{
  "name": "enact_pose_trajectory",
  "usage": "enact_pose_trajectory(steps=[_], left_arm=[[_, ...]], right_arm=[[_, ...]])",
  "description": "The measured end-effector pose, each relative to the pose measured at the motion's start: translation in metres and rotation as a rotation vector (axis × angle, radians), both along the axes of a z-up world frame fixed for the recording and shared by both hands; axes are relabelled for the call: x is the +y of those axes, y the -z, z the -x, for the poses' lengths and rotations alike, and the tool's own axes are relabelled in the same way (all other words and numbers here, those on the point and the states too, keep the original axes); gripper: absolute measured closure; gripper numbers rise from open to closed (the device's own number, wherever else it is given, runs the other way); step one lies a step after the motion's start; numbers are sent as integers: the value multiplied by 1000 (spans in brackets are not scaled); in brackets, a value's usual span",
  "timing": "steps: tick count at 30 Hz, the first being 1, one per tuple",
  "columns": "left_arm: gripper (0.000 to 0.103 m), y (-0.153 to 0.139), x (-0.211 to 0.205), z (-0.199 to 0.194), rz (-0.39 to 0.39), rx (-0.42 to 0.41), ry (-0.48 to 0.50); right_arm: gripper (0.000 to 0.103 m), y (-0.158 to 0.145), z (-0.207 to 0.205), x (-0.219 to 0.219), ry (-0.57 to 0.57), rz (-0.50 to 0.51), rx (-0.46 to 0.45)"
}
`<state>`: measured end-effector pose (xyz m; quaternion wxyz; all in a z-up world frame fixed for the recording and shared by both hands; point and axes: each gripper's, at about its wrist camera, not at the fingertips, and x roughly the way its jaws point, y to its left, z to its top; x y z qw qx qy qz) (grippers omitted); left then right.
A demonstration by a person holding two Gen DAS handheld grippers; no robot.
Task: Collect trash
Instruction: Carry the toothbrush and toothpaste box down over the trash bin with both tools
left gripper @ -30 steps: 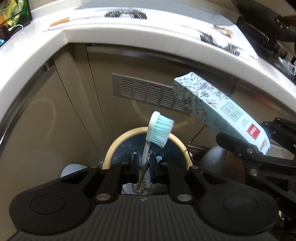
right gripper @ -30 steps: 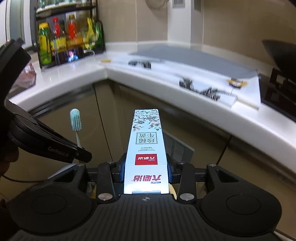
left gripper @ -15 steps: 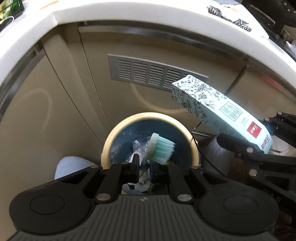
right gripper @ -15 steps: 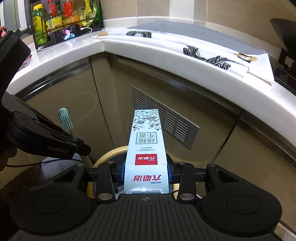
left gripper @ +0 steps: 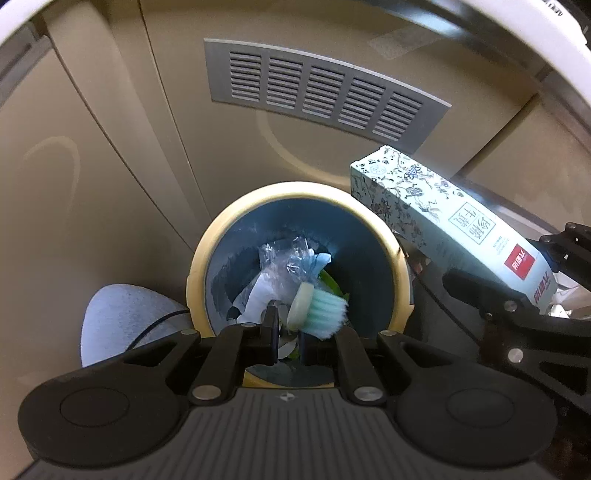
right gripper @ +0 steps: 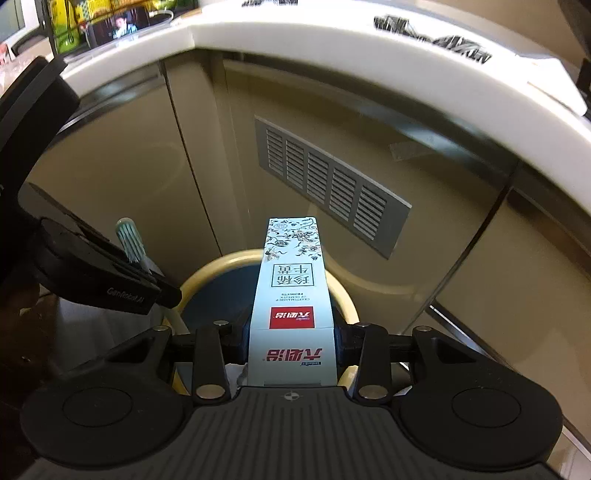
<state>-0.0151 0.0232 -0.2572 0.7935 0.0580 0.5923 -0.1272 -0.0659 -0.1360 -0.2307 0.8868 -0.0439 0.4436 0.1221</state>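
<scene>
A round bin (left gripper: pixel 207 251) with a cream rim and dark blue inside stands on the floor by the cabinet, holding crumpled plastic and paper. My left gripper (left gripper: pixel 287 341) is shut on a toothbrush (left gripper: pixel 319 310) with mint bristles, its head hanging over the bin's mouth. From the right wrist view the toothbrush (right gripper: pixel 130 240) shows at the left, above the bin (right gripper: pixel 221 264). My right gripper (right gripper: pixel 291 343) is shut on a pale floral toothpaste box (right gripper: pixel 291 280) that points over the bin's rim. That box (left gripper: pixel 443 218) reaches in from the right in the left wrist view.
Beige cabinet doors with a grey vent grille (left gripper: pixel 321 92) stand right behind the bin. The white countertop edge (right gripper: pixel 369 62) overhangs above. A grey rounded object (left gripper: pixel 122 317) lies on the floor left of the bin. A rack of bottles (right gripper: pixel 110 22) stands on the counter at far left.
Both grippers have come down toward the bin and tipped further downward. The toothbrush head now hangs over the bin's mouth, and the box end has neared its rim. Both grips are unchanged.
</scene>
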Motion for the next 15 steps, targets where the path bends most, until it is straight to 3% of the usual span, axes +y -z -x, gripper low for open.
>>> enact_pose_trajectory(steps=[15], left_arm=[[92, 44, -3, -21, -20, 87, -24]], right_arm=[[61, 41, -32, 2, 4, 0, 116]])
